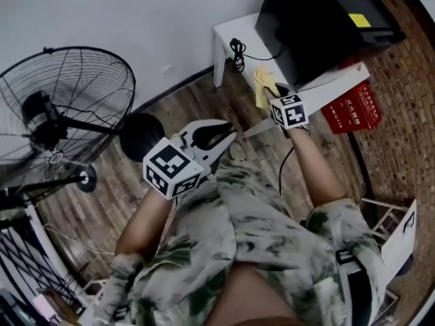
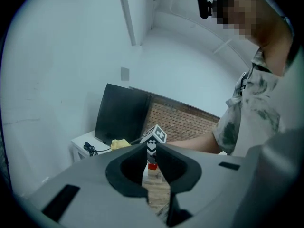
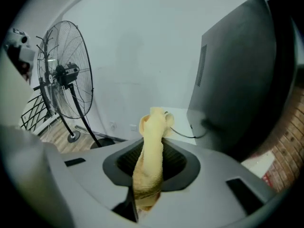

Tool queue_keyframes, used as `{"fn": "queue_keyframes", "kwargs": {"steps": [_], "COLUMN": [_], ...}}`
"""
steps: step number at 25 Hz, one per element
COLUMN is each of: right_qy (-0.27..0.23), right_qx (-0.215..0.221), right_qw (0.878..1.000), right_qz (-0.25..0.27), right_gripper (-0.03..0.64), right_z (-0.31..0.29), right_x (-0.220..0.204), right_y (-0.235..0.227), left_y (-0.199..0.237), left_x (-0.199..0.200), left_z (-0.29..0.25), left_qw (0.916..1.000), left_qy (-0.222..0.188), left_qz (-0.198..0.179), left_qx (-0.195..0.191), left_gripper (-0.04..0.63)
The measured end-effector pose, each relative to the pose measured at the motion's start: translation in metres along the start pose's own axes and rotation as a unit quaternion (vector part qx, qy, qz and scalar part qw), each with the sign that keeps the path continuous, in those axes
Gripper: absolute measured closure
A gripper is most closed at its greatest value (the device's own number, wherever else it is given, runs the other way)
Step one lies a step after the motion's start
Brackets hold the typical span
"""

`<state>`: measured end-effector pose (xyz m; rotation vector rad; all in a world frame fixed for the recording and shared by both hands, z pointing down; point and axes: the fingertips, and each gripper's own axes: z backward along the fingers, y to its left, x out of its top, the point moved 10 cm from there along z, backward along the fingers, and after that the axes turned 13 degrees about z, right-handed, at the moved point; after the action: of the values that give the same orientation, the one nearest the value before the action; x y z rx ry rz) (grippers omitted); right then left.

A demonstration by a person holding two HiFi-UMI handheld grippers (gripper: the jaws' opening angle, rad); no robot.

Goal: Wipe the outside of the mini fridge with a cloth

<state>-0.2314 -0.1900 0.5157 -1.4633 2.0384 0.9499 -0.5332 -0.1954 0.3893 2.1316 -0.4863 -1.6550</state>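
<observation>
Between the right tongs [image 1: 274, 92] [image 3: 151, 146] – one yellow cloth [image 1: 262, 85] [image 3: 153, 122], terry-textured, pinched lengthwise. Its bunched end stands up past the tips; a short tail hangs below them.

Just right of and ahead of the right tongs – mini fridge [image 1: 319, 26] [image 3: 237, 80], black, standing on a white desk [image 1: 234, 32]. A yellow label [image 1: 359, 20] sits on its top. The cloth is held just beside the fridge's near lower corner; whether it touches cannot be told.

Ahead of the right tongs, on the desk: black cable [image 1: 238, 53], coiled, left of the fridge.

Right of the right tongs, below the desk: red crate [image 1: 353, 107] with white print, against a brick wall [image 1: 401, 134].

Left tongs [image 1: 230, 136] [image 2: 151, 151]: pressed nearly together, only a thin slit between the tips, nothing held. They hover over the wooden floor [image 1: 190, 107], well apart from the fridge, and point toward the marker cube [image 2: 154, 136] of the right tongs.

Left of the left tongs: pedestal fan [image 1: 68, 107] [image 3: 66, 75], black wire cage, round base on the floor.

Behind both tongs: the person's bare forearms and a pale patterned shirt [image 1: 258, 229].
</observation>
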Motion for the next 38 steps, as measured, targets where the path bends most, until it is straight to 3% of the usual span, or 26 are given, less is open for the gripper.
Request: {"fn": "queue_keyframes", "kwargs": {"steps": [11,24,29,38], "right_qy": [-0.057,-0.149,-0.177,-0.211], "right_qx": [0.038,0.028,0.023,0.037], "right_qw": [0.997,0.986,0.982,0.975], "right_qz": [-0.043,-0.063,-0.064,-0.058], "right_gripper": [0.518,0.518,0.518,0.519], "right_z": [0.144,0.306,0.366,0.433], "right_x": [-0.054,-0.117,-0.151,-0.203], "right_y": [0.086,0.063,0.050,0.056], "left_y": [-0.036,-0.140,-0.189,-0.262], "left_x": [-0.045,-0.077,-0.097,-0.142], "left_z": [0.008,-0.056,-0.079,-0.106], "left_qw": [0.9982,0.9965,0.9971,0.9966], "left_qy": [0.029,0.046,0.047,0.060], "left_qz": [0.003,-0.004,-0.006,-0.009], "left_qx": [-0.052,-0.070,-0.060,-0.056], "left_gripper": [0.537,0.537,0.537,0.537]}}
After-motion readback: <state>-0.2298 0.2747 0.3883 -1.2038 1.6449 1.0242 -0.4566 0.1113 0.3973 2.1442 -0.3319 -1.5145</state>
